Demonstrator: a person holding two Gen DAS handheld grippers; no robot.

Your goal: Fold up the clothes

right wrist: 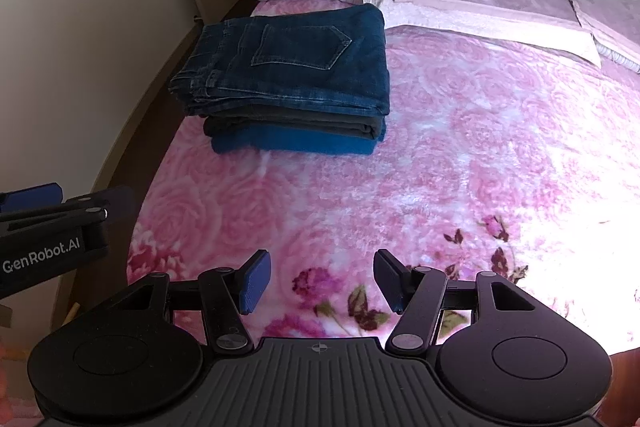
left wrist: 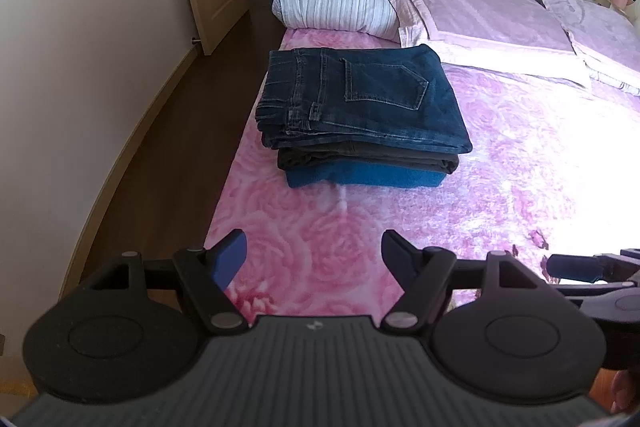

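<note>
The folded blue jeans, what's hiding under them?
Under the folded dark blue denim jeans lies a folded dark grey garment, then a bright blue folded garment on the pink rose-patterned blanket. Only their edges show; the rest is covered.

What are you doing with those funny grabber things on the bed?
A person is folding clothes with hand-held tongs. Right now both the left tongs and the right tongs are open and hold nothing, hovering over the pink flowery blanket. Ahead sits a neat stack: folded jeans on top, a dark garment under them, and a blue one at the bottom. No unfolded clothes are in view.
</note>
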